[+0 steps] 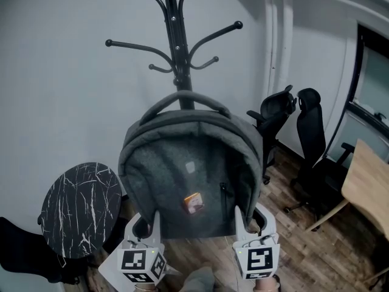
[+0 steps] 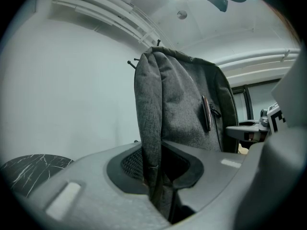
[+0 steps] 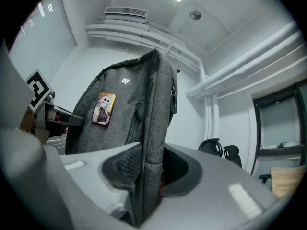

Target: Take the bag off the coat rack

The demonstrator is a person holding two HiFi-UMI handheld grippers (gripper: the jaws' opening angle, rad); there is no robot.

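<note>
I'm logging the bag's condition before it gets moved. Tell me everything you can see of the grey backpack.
The grey felt-like fabric backpack stands upright in front of the black coat rack, its curved top handle arching across the pole; whether it hangs on a hook is unclear. The front carries a small colourful rectangular badge, a pale logo patch and a vertical zip. The left gripper and right gripper each have jaws clamped on a lower side edge.

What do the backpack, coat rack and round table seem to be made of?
Backpack: matte grey woven fabric, flecked weave showing. Coat rack: likely black-painted metal, slim smooth arms. Round table: black marble-look top, white veins; stone or print unclear.
</note>
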